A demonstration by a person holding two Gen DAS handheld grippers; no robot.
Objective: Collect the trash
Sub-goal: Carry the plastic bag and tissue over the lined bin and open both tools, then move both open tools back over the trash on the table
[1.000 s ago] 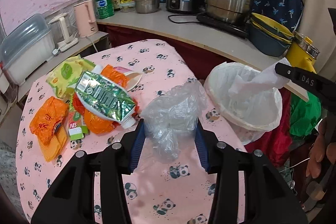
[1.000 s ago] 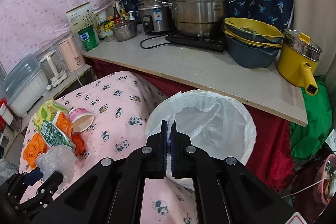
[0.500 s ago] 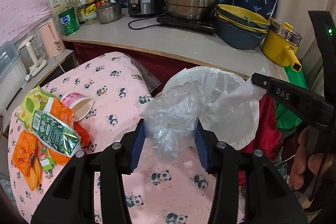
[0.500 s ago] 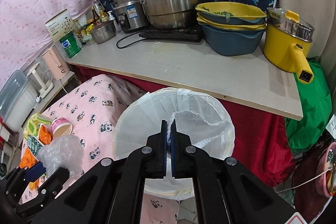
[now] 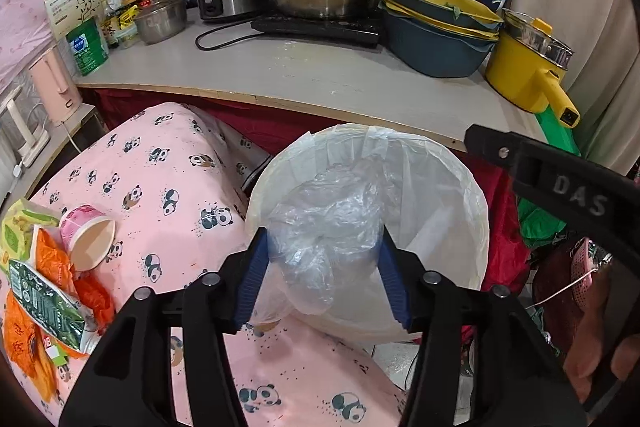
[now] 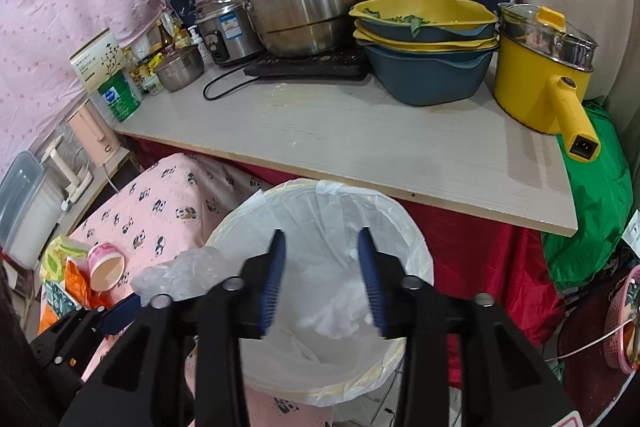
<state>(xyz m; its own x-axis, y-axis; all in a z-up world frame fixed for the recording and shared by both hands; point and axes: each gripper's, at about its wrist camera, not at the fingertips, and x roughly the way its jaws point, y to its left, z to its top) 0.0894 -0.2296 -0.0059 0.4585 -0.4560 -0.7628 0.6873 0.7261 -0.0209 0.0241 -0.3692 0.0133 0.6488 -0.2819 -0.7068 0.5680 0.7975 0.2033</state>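
Shifted off the table (image 5: 168,187) since a second ago and now hovers over the bin (image 5: 460,195): left gripper (image 5: 322,239), tilted downward, jaws just widened. Still pinches the bag (image 5: 328,219), though loosely; crumpled clear film fills the gap and touches both blue pads. Hangs above the white liner, not yet down inside; seen from the right wrist, juts just past the near-left rim. Right gripper (image 6: 320,239) likewise above the bin mouth, clamped tight a second ago, jaws now just spread, nothing between the pads. Below it, tissue (image 6: 340,311), white and crumpled, at the bottom of the liner, well apart from the pads. Stands beside the table corner and in front of the counter (image 5: 300,71), red cloth behind it. Left on the panda-print cloth, far from both grippers: cup (image 5: 90,235) on its side, pink outside, mouth facing the camera; orange wrappers (image 5: 52,255) touching it; green pack (image 5: 44,307) lying over the wrappers. At the lower right edge of the left view, part of a hand around a grip handle.
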